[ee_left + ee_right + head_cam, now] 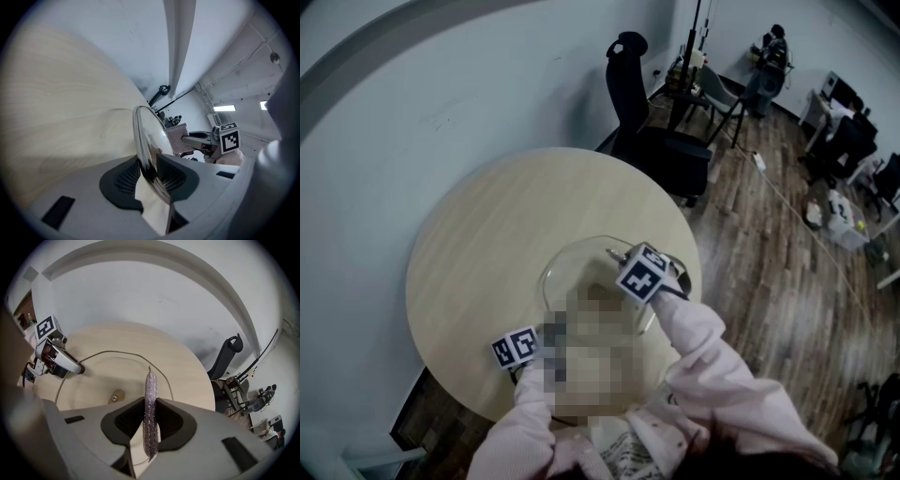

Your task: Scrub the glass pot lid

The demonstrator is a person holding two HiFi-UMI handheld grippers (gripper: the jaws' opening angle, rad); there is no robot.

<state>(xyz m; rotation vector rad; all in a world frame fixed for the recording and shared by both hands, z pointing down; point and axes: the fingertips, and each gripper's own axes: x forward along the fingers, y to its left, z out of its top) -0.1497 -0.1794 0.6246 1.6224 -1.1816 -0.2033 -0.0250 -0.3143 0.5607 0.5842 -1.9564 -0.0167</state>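
Office table (487,244); left hand-held gripper (149,174) pinches glass lid (147,136), right hand-held gripper (150,422) pinches pad (150,392)

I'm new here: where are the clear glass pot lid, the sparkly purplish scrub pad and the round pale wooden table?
clear glass pot lid (105,373): right gripper view, glass inside the rim.
sparkly purplish scrub pad (150,387): right gripper view, its upper half.
round pale wooden table (487,225): head view, bare top.

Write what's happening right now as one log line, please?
left gripper: shut on glass lid rim | right gripper: shut on sparkly scrub pad | pad: above lid, contact unclear | lid: over round table
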